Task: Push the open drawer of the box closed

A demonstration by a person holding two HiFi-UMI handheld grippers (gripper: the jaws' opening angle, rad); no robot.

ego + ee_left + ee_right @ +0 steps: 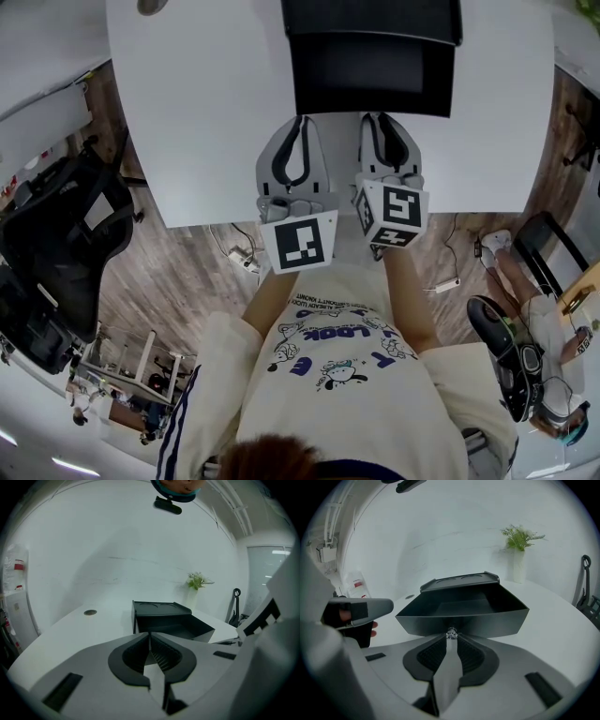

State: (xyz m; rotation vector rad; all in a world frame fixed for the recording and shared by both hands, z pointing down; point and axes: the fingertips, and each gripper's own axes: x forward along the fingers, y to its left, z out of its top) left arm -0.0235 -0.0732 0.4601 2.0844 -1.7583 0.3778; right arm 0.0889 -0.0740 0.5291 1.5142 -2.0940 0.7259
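While fingers (429,657) of the right gripper (451,638) pinch the drawer (487,620) knob (451,633), the left gripper (150,637) shut and empty, a push into the box (459,579) looks due.

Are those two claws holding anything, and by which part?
The right gripper pinches the small knob on the drawer; the left gripper holds nothing.

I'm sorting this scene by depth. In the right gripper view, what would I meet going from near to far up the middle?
right gripper, jaws closed on the knob → open drawer → box → plant
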